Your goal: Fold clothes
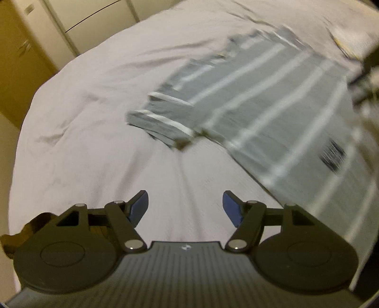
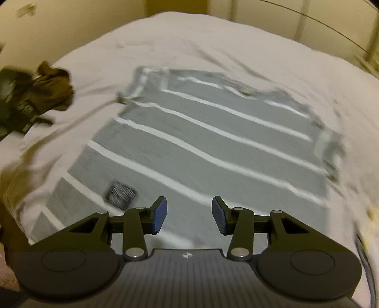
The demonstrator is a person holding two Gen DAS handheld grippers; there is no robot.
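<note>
A grey T-shirt with white stripes (image 2: 201, 132) lies spread flat on a white bed sheet (image 2: 213, 42). A dark patch (image 2: 120, 193) sits near its hem. In the left wrist view the shirt (image 1: 272, 99) lies ahead to the right, with one sleeve (image 1: 161, 118) pointing left. My left gripper (image 1: 185, 206) is open and empty above bare sheet (image 1: 94, 106), short of the sleeve. My right gripper (image 2: 189, 214) is open and empty over the shirt's lower part. Both views are blurred by motion.
A dark olive garment (image 2: 35, 94) lies bunched at the bed's left edge. Pale cabinet doors (image 1: 78, 21) stand beyond the bed. A dark object (image 1: 367, 78) shows blurred at the right edge of the left wrist view.
</note>
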